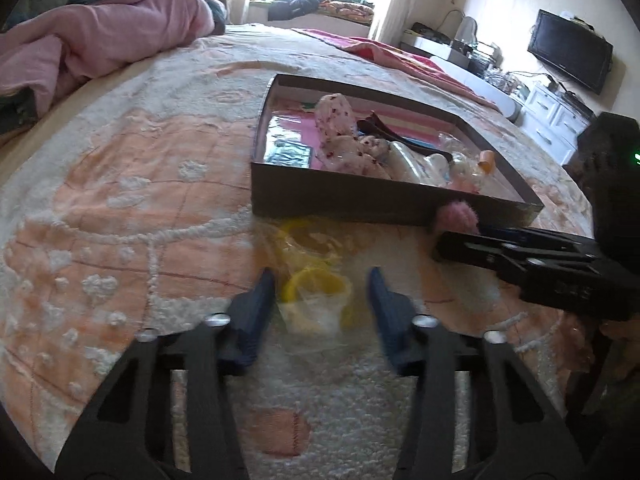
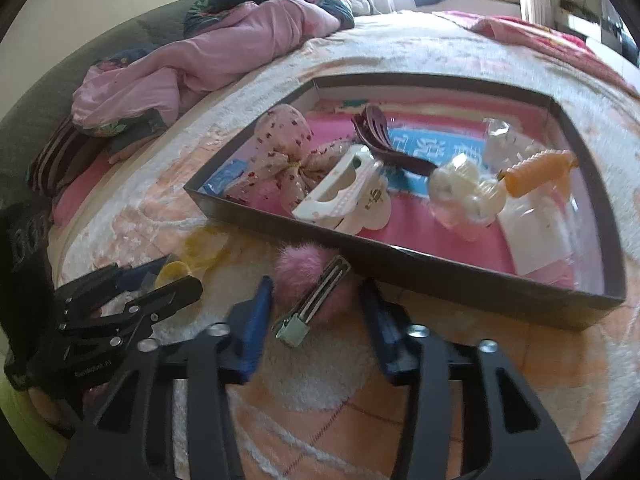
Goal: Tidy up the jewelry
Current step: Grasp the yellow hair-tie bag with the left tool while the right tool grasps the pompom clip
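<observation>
A dark shallow box (image 1: 340, 200) (image 2: 460, 276) lies on the bed and holds several hair accessories: a dotted fabric bow (image 2: 288, 148), a white clip (image 2: 344, 196), a brown claw clip (image 2: 384, 136), an orange clip (image 2: 536, 172). My left gripper (image 1: 320, 292) is open around a yellow piece in a clear bag (image 1: 314, 292) in front of the box. My right gripper (image 2: 316, 300) is open around a pink pompom hair clip (image 2: 308, 280) with a metal clasp, close to the box's near wall. The pompom (image 1: 458, 216) also shows in the left wrist view.
A peach and white tufted bedspread (image 1: 140, 200) covers the bed. A pink crumpled quilt (image 1: 100, 40) lies at the far left. A TV (image 1: 572, 52) and white drawers (image 1: 556, 120) stand at the right. The left gripper (image 2: 132, 308) shows left of the right one.
</observation>
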`<action>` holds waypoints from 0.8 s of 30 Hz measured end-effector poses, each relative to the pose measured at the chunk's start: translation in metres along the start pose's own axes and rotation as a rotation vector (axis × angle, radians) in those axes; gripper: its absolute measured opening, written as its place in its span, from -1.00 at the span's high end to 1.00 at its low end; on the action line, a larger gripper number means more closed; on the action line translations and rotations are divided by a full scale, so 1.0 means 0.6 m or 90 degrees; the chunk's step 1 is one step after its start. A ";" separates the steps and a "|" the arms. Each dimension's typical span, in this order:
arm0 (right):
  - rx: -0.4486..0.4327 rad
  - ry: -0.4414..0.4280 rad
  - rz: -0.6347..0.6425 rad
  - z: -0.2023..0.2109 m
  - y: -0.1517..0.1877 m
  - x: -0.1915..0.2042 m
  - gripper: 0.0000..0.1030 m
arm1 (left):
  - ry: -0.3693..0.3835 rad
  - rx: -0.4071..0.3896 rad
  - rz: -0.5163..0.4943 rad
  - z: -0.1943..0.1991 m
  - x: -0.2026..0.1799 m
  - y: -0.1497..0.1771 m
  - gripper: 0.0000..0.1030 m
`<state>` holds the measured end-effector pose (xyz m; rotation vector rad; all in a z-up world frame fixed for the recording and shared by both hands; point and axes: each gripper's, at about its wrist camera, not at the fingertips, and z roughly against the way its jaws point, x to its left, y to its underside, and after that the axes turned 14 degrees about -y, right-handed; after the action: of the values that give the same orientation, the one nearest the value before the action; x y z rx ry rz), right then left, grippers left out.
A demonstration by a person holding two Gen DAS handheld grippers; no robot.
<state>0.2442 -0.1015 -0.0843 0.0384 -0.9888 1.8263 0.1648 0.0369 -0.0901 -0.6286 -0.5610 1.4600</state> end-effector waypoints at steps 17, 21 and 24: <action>-0.074 0.006 0.092 0.083 0.009 0.040 0.43 | -0.009 -0.062 -0.002 0.067 -0.017 -0.031 0.40; -0.104 0.027 0.095 0.116 0.006 0.030 0.43 | -0.005 -0.072 -0.016 0.071 -0.039 -0.047 0.40; -0.122 0.037 0.084 0.140 0.003 0.014 0.43 | -0.001 -0.078 -0.027 0.071 -0.057 -0.060 0.40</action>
<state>0.2061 -0.1490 -0.0261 -0.1994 -1.1434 1.8324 0.1598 0.0047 -0.0337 -0.7078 -0.6651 1.3938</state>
